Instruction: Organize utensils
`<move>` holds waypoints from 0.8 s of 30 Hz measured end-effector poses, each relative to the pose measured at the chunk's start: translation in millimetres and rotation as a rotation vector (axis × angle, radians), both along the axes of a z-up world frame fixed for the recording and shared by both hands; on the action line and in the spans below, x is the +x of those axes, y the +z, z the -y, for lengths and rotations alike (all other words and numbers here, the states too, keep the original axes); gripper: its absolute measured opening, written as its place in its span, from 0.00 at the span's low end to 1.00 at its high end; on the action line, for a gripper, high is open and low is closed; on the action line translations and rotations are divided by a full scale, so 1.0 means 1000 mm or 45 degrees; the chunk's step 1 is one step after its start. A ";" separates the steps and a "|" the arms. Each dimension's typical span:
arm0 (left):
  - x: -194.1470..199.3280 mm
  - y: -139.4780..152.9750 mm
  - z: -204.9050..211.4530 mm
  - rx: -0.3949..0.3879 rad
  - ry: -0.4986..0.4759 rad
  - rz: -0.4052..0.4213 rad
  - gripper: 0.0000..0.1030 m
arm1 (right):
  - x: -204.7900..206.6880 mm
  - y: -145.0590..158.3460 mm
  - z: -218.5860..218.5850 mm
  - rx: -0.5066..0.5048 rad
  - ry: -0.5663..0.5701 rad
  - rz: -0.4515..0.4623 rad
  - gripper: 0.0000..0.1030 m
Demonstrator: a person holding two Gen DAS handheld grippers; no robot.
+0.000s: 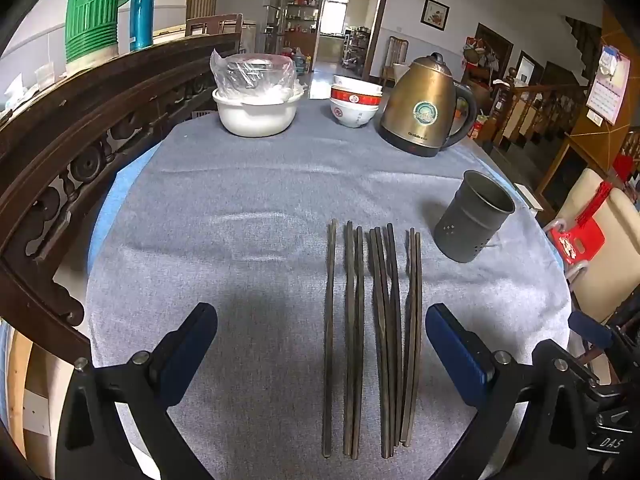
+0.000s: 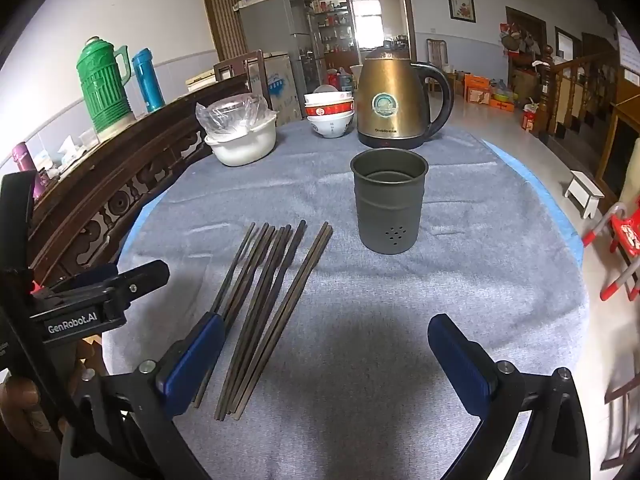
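Observation:
Several dark wooden chopsticks (image 1: 372, 332) lie side by side on the grey cloth, pointing away from me; they also show in the right wrist view (image 2: 264, 312). A grey metal utensil holder (image 1: 474, 216) stands upright and empty to their right, and it shows in the right wrist view (image 2: 389, 202). My left gripper (image 1: 320, 344) is open and empty, hovering above the near ends of the chopsticks. My right gripper (image 2: 326, 356) is open and empty, just right of the chopsticks and short of the holder.
At the back of the table stand a white bowl with a bagged item (image 1: 258, 110), stacked red-and-white bowls (image 1: 355, 104) and a bronze kettle (image 1: 424, 108). A carved dark wooden bench back (image 1: 80, 140) runs along the left. The left gripper's body (image 2: 92, 300) appears at the left of the right wrist view.

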State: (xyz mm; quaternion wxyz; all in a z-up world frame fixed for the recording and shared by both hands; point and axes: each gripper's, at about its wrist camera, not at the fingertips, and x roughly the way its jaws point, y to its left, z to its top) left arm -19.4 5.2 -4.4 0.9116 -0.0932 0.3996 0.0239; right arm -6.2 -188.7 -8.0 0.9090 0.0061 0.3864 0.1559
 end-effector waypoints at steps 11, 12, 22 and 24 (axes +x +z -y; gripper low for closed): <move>-0.002 0.001 0.000 0.001 -0.001 0.000 1.00 | -0.001 0.003 0.001 0.000 -0.001 -0.004 1.00; -0.002 0.000 0.000 0.000 -0.002 0.000 1.00 | -0.002 0.003 0.002 0.001 0.001 -0.006 1.00; -0.003 0.001 0.000 -0.003 0.000 -0.005 1.00 | -0.002 0.000 -0.004 0.002 0.007 0.012 1.00; -0.004 0.001 -0.001 -0.003 0.001 -0.004 1.00 | -0.003 0.000 -0.004 0.012 0.009 0.018 1.00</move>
